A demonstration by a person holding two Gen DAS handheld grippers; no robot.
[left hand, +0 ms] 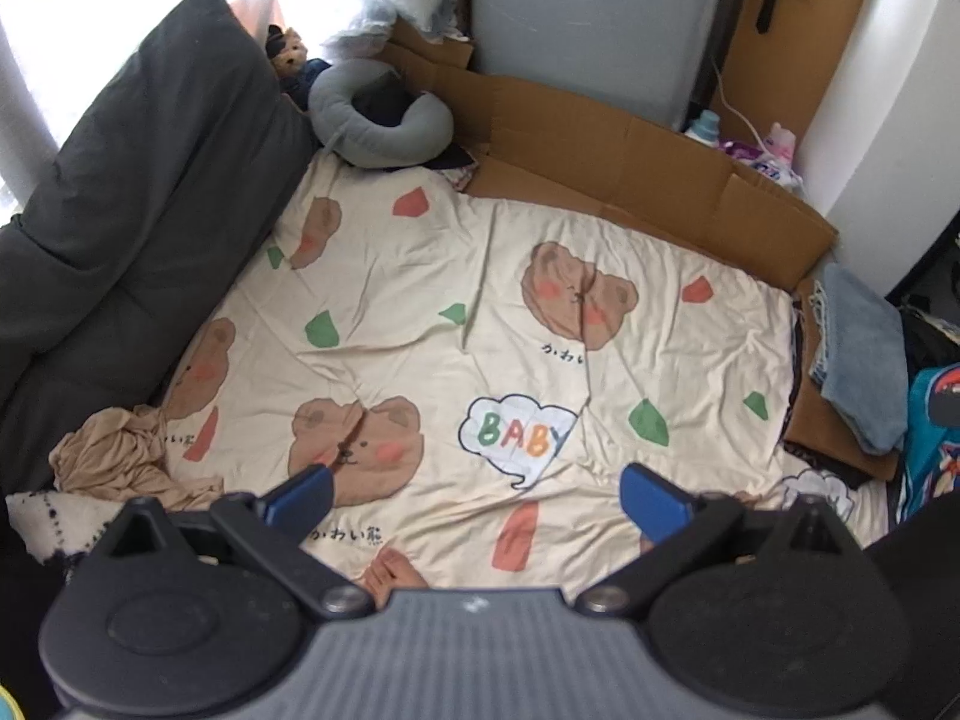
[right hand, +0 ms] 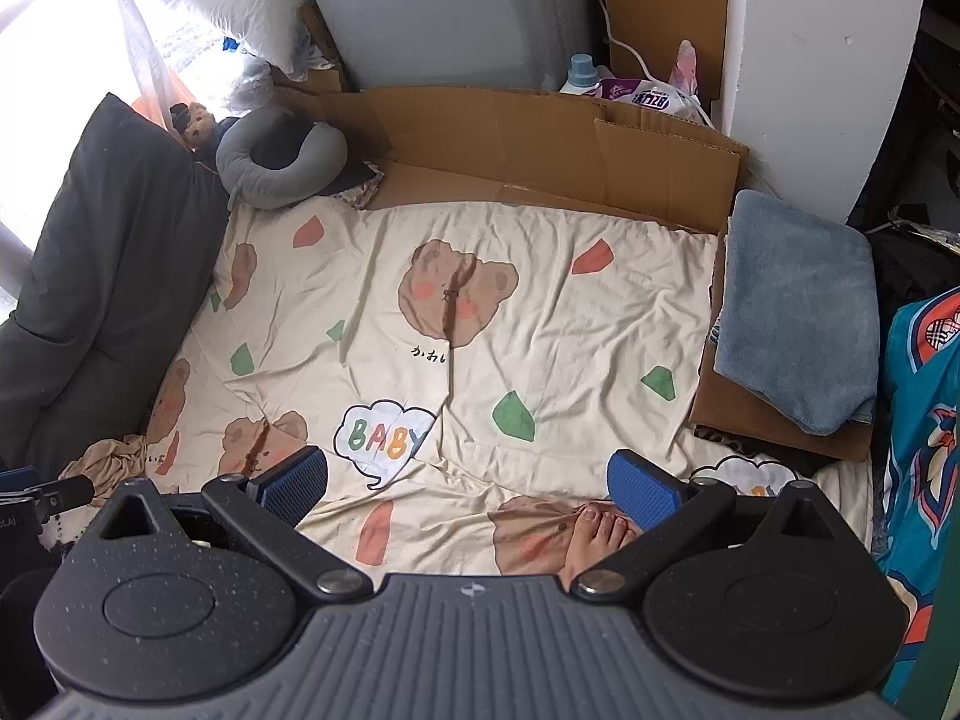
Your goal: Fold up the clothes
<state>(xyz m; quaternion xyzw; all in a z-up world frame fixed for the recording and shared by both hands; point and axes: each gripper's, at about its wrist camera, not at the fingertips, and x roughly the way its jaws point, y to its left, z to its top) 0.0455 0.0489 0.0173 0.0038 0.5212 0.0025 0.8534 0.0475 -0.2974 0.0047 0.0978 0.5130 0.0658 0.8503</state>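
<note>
A crumpled beige garment (left hand: pixel 129 456) lies at the near left edge of the cream bear-print sheet (left hand: pixel 480 312), also seen in the right wrist view as the beige garment (right hand: pixel 111 462) on the sheet (right hand: pixel 540 330). A folded blue-grey cloth (right hand: pixel 792 306) rests on cardboard at the right, showing as the blue-grey cloth (left hand: pixel 858 354) in the left wrist view. My left gripper (left hand: pixel 477 498) hovers open above the sheet's near part, nothing between its blue pads. My right gripper (right hand: pixel 468 486) is open too, holding nothing, right of the beige garment.
A dark grey cushion (left hand: pixel 138 210) lines the left side. A grey neck pillow (left hand: pixel 378 114) and a small plush toy (right hand: pixel 195 120) sit at the back left. Flat cardboard (left hand: pixel 630 168) borders the far side. A person's bare toes (right hand: pixel 597 531) rest on the sheet near me. Teal patterned fabric (right hand: pixel 924 420) hangs right.
</note>
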